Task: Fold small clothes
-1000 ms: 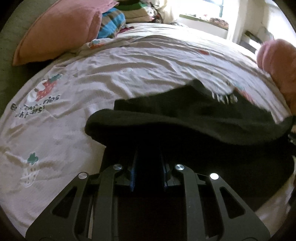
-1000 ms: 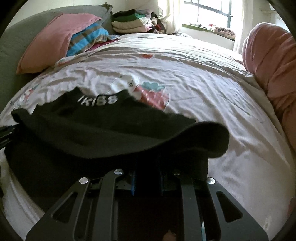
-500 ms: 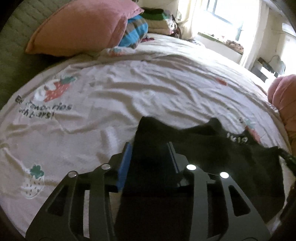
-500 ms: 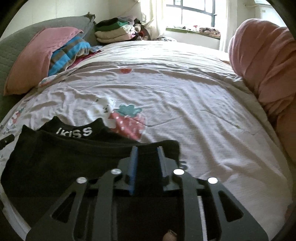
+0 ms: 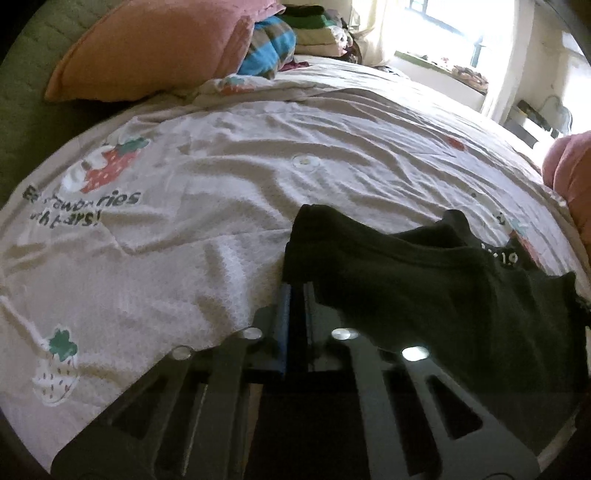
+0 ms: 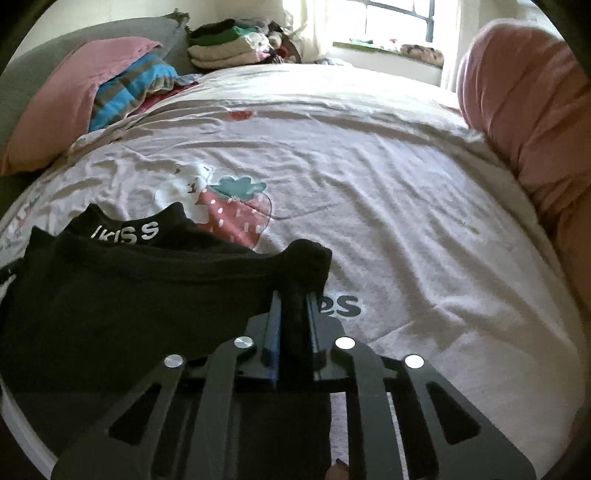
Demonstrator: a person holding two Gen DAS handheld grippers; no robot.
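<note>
The black underwear (image 6: 122,295) lies folded on the strawberry-print bedsheet (image 5: 229,184), its white-lettered waistband (image 6: 125,233) peeking out behind. My left gripper (image 5: 295,291) has just closed, pinching its left corner; my right gripper (image 6: 293,299) has just closed on the right corner.

A pale bedsheet (image 6: 388,192) printed with strawberries (image 6: 236,218) covers the bed, with a pink pillow (image 5: 155,48) beside a blue striped cloth (image 5: 269,48), folded clothes (image 6: 225,48) stacked near the window (image 6: 399,18).
</note>
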